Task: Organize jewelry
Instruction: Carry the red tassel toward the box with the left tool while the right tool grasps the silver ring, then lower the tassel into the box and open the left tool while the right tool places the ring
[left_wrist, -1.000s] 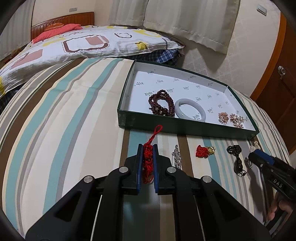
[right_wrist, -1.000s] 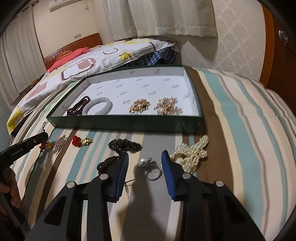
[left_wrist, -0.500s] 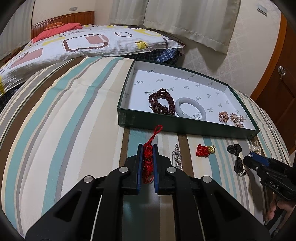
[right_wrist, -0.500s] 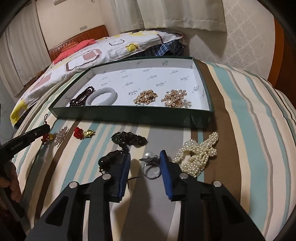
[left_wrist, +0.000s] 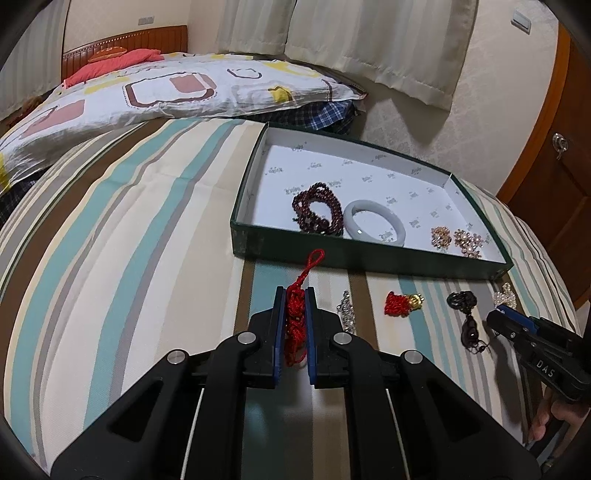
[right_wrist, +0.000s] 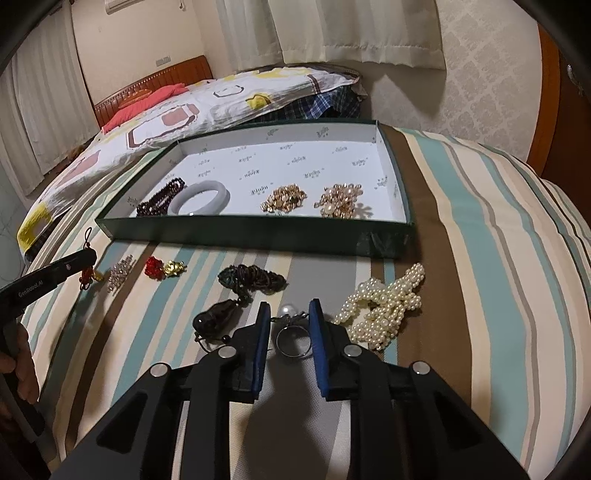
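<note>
My left gripper (left_wrist: 294, 295) is shut on a red knotted cord charm (left_wrist: 295, 325), whose loop (left_wrist: 316, 256) reaches toward the green tray (left_wrist: 369, 258). The tray holds dark red beads (left_wrist: 317, 212), a pale bangle (left_wrist: 375, 221) and two gold pieces (left_wrist: 458, 240). My right gripper (right_wrist: 290, 314) is open around a pearl ring (right_wrist: 291, 336) on the bedspread. A pearl strand (right_wrist: 384, 306) lies to its right, a dark pendant with cord (right_wrist: 236, 295) to its left.
On the striped bedspread before the tray lie a silver chain (left_wrist: 345, 310) and a red-and-gold charm (left_wrist: 402, 302). A patterned pillow (left_wrist: 166, 88) lies behind, a wooden door (left_wrist: 554, 166) at right.
My right gripper has moved forward and lower, so the pearl ring now sits between its fingers, and the jaws have narrowed. My left gripper has stayed shut on the red charm.
</note>
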